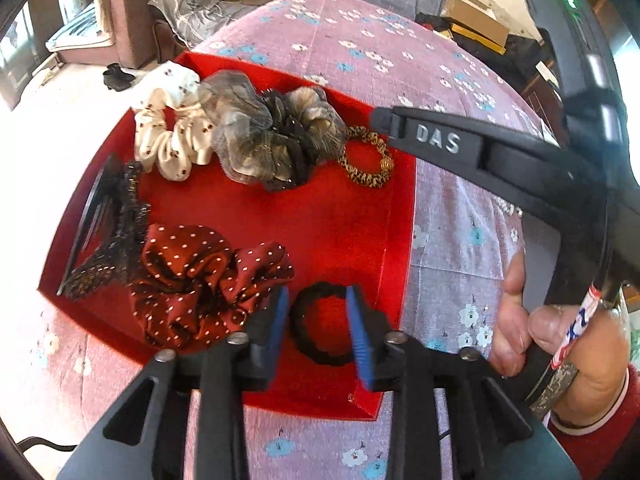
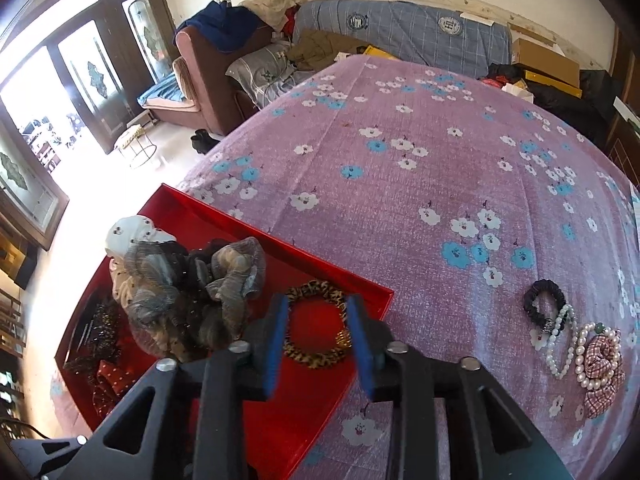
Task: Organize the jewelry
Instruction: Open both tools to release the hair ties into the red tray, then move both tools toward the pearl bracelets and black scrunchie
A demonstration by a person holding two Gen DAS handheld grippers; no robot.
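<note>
A red tray (image 1: 320, 220) lies on the purple floral bedspread (image 2: 400, 180). In it are a white scrunchie (image 1: 168, 136), a grey-brown scrunchie (image 1: 256, 136), a dark red dotted scrunchie (image 1: 200, 284) and a black lace clip (image 1: 108, 232). My left gripper (image 1: 318, 320) is open over the tray's near corner, and a black hair tie (image 1: 320, 354) lies on the tray floor between its blue pads. My right gripper (image 2: 318, 332) is open too. A leopard-print hair tie (image 2: 312, 358) rests flat in the tray between its pads, at the tray's right edge.
On the bedspread to the right lie a black scrunchie band (image 2: 542, 300), pearl strands (image 2: 560, 340) and a plaid fabric flower (image 2: 602, 372). A hand (image 1: 520, 320) grips the right tool's handle beside the tray. A sofa and boxes stand beyond the bed.
</note>
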